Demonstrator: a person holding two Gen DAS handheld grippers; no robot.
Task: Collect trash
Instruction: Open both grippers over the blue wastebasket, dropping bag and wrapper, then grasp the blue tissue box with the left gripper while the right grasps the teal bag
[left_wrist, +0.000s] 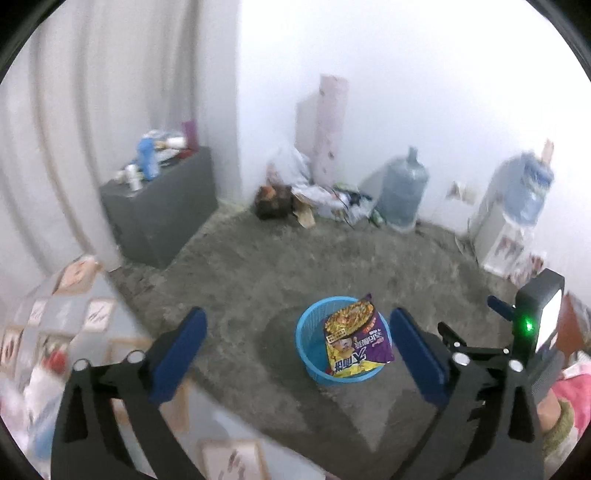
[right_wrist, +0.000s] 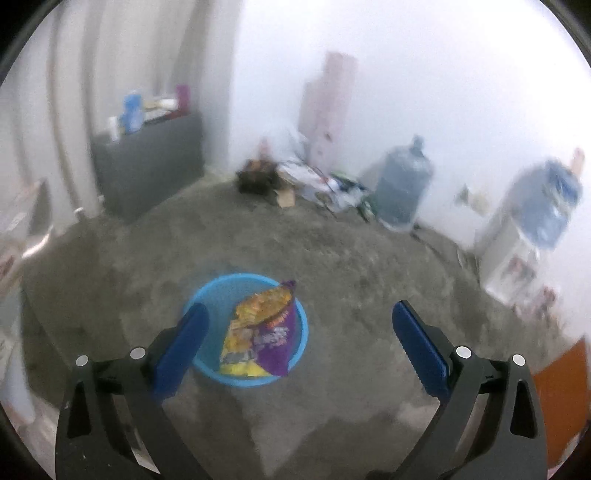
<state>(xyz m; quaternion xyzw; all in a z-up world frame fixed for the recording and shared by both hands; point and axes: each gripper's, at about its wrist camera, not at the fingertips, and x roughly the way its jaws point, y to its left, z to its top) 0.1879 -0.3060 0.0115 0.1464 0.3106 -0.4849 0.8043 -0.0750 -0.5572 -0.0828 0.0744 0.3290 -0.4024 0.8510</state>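
Note:
A round blue basket (left_wrist: 306, 343) (right_wrist: 207, 299) stands on the grey floor. A yellow and purple snack bag (left_wrist: 356, 338) (right_wrist: 260, 336) leans inside it, its top sticking out above the rim. My left gripper (left_wrist: 297, 354) is open well above the floor, the basket showing between its blue fingers (left_wrist: 177, 354), with nothing held. My right gripper (right_wrist: 299, 347) is open too and empty, with the basket behind its left finger (right_wrist: 181, 347). In the left wrist view the other gripper's body (left_wrist: 535, 321) shows at the right edge with a green light.
A dark grey cabinet (left_wrist: 159, 210) (right_wrist: 147, 162) with bottles on top stands by the curtain. A heap of bags and cardboard (left_wrist: 306, 199) (right_wrist: 295, 181) lies in the corner beside a water jug (left_wrist: 402, 192) (right_wrist: 402, 184). A water dispenser (left_wrist: 513, 218) (right_wrist: 524, 236) stands at the right. A patterned cloth (left_wrist: 55, 325) fills the left.

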